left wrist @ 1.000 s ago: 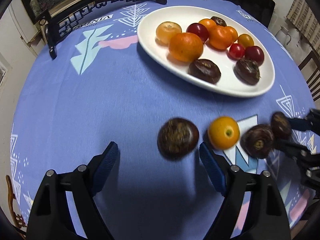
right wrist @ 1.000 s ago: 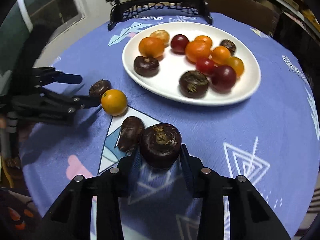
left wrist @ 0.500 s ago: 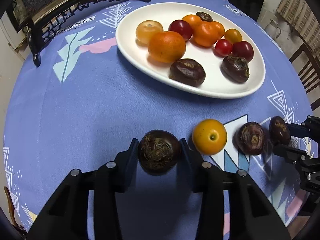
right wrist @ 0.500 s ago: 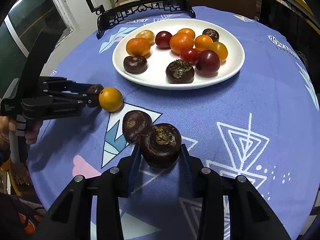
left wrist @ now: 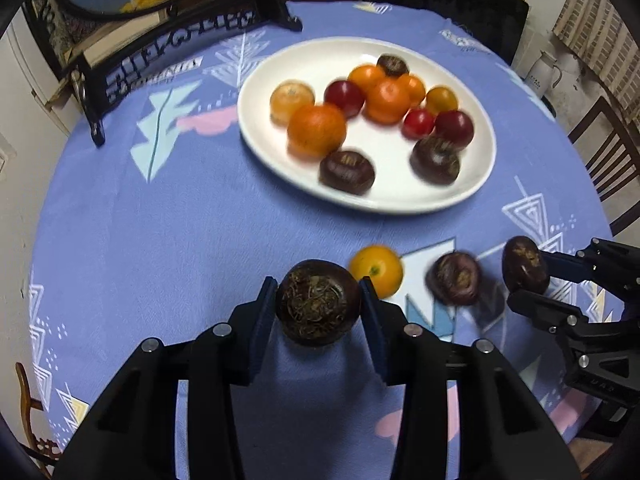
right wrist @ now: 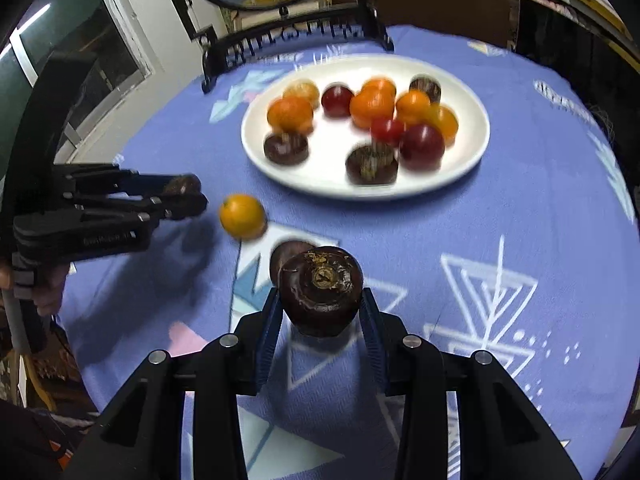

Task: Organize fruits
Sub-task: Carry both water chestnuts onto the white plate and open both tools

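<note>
My left gripper (left wrist: 318, 300) is shut on a dark brown water chestnut (left wrist: 318, 303) and holds it above the blue tablecloth; it also shows in the right wrist view (right wrist: 182, 196). My right gripper (right wrist: 320, 304) is shut on another dark water chestnut (right wrist: 321, 290), lifted off the cloth; it also shows in the left wrist view (left wrist: 524, 266). A yellow-orange fruit (left wrist: 376, 270) and a third dark chestnut (left wrist: 454, 278) lie on the cloth between the grippers. The white plate (left wrist: 400, 196) behind them holds several orange, red and dark fruits.
A black ornate stand (left wrist: 180, 68) with a round picture stands at the back left of the round table. Wooden chairs (left wrist: 604, 152) stand at the right. The table edge curves close on both sides.
My left gripper closed on the chestnut and raised it off the cloth. My right gripper lifted its chestnut higher. Both views pulled back from the table.
</note>
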A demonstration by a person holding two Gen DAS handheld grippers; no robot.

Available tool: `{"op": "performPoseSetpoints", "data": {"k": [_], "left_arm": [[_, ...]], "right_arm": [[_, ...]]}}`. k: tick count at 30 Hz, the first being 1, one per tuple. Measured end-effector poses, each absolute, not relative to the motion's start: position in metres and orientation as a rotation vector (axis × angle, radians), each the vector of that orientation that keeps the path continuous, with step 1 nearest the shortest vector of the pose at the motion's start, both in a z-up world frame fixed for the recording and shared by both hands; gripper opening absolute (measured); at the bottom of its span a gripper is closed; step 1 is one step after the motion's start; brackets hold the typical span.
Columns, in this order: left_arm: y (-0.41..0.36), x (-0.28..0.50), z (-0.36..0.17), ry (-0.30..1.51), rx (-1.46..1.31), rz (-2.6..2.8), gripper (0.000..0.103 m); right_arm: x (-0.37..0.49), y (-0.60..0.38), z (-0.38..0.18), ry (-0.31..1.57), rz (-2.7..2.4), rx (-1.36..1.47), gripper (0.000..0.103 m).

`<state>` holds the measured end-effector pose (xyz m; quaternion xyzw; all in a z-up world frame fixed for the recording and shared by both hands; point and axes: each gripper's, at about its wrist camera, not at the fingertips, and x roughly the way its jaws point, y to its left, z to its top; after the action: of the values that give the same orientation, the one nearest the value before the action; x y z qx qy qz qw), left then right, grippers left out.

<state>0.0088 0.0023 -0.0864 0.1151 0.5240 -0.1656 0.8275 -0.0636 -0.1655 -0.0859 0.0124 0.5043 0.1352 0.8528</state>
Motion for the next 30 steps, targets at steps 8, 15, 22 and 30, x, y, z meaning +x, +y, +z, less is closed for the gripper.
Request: {"op": "performPoseSetpoints", "data": {"k": [8, 15, 22, 30], "left_arm": [[-0.021, 0.029, -0.04, 1.014, 0.249, -0.36, 0.041], [-0.034, 0.046, -0.017, 0.964, 0.25, -0.366, 0.041], [-0.044, 0.071, -0.018, 0.976, 0.24, -0.371, 0.041], [-0.054, 0.126, -0.029, 1.001, 0.227, -0.322, 0.041]], "right_arm": [[-0.038, -0.177, -0.03, 0.916, 0.269, 0.078, 0.04], [-0.018, -0.186, -0.004, 0.849, 0.254, 0.097, 0.04], [0.005, -0.191, -0.002, 0.84, 0.251, 0.104, 0.04], [0.053, -0.204, -0.015, 0.86, 0.206, 0.127, 0.04]]}}
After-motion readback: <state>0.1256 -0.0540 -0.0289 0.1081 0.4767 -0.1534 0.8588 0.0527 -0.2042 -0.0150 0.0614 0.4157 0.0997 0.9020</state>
